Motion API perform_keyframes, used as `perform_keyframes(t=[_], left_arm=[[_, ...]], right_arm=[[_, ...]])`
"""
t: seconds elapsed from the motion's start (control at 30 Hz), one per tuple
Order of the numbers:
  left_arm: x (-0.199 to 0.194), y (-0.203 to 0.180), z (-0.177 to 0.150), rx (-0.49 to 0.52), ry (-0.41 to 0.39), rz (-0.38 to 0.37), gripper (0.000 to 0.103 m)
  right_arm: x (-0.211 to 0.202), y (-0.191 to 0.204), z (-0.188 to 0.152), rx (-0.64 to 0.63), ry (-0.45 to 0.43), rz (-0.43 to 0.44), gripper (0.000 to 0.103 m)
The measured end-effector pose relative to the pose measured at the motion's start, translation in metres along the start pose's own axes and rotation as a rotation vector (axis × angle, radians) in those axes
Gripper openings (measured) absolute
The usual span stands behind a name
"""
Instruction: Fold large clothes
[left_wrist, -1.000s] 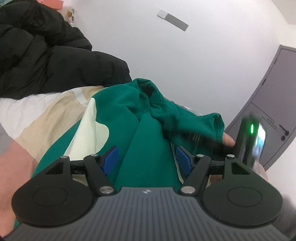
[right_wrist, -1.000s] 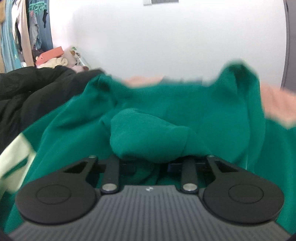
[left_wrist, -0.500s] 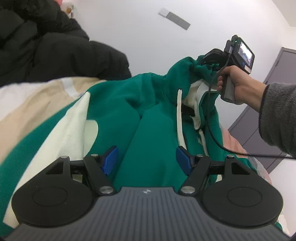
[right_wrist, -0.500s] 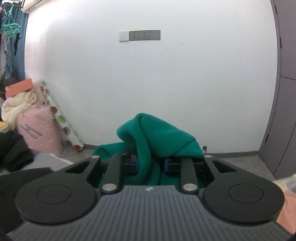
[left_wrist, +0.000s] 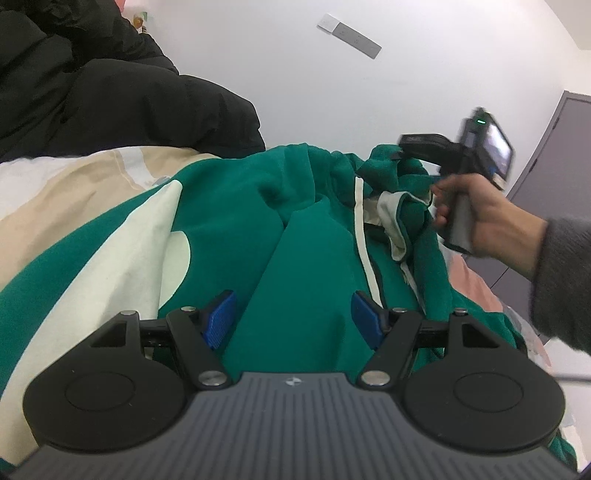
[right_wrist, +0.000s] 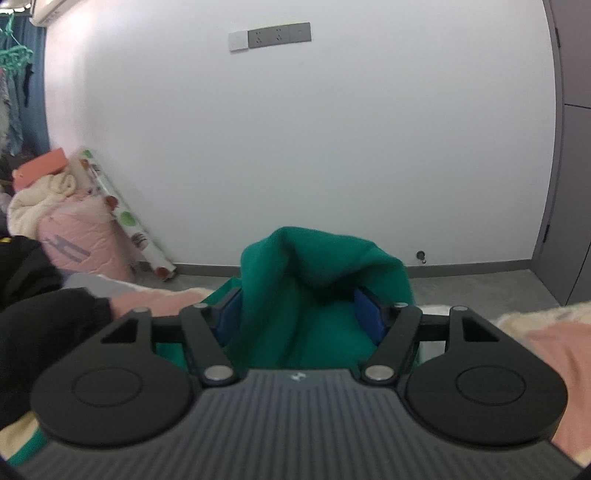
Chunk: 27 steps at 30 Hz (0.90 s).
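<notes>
A large green hoodie (left_wrist: 295, 240) with cream patches and a white drawstring lies spread on the bed. My left gripper (left_wrist: 293, 319) hovers low over its body, open, with only flat cloth under the blue pads. At the far right end, a hand (left_wrist: 480, 218) holds my right gripper (left_wrist: 402, 147) at the hood. In the right wrist view, the right gripper (right_wrist: 297, 314) has its jaws opening wide. A raised fold of the green cloth (right_wrist: 317, 266) still stands loosely between the pads.
A black padded jacket (left_wrist: 110, 99) is heaped at the back left on the beige and white cover (left_wrist: 66, 192). Pink bedding (right_wrist: 546, 350) lies at the right. A pink bundle and a rolled mat (right_wrist: 122, 221) lean by the white wall; a grey door (right_wrist: 569, 184) stands at the right.
The right gripper carried the hood's end up and away toward the wall, then its jaws spread from narrow to wide around the cloth. The left gripper sank a little and stayed open.
</notes>
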<state>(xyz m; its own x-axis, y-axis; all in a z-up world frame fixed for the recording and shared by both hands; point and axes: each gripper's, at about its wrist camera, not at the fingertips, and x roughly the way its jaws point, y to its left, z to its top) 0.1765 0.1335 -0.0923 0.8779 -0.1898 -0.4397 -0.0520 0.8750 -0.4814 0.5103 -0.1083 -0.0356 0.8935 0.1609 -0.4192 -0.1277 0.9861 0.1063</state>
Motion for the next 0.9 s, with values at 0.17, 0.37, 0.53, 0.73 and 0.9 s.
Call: perform_keyframes(t=[0.17,0.37,0.53,0.73,0.9], left_arm=[[-0.017,-0.001,0.006,-0.022,0.02,0.006,0.073],[-0.055,-0.005,0.006,-0.02,0.048,0.057,0.073],[-0.096,-0.01,0.002,-0.031,0.072,0.098,0.073],[-0.139,-0.025,-0.003,0.051,0.042,0.196,0.073],[-0.155,-0.02,-0.009,0.047,0.064,0.329,0.073]], right_arm=[[-0.072,-0.015,-0.006,0.029,0.022,0.054,0.068],[-0.18,-0.034,-0.038,0.011,0.041,0.094,0.068],[-0.266,-0.041,-0.087,0.037,0.113,0.126,0.068],[-0.333,-0.036,-0.153,0.058,0.283,0.175,0.068],[-0.363,-0.023,-0.203,0.04,0.395,0.277,0.068]])
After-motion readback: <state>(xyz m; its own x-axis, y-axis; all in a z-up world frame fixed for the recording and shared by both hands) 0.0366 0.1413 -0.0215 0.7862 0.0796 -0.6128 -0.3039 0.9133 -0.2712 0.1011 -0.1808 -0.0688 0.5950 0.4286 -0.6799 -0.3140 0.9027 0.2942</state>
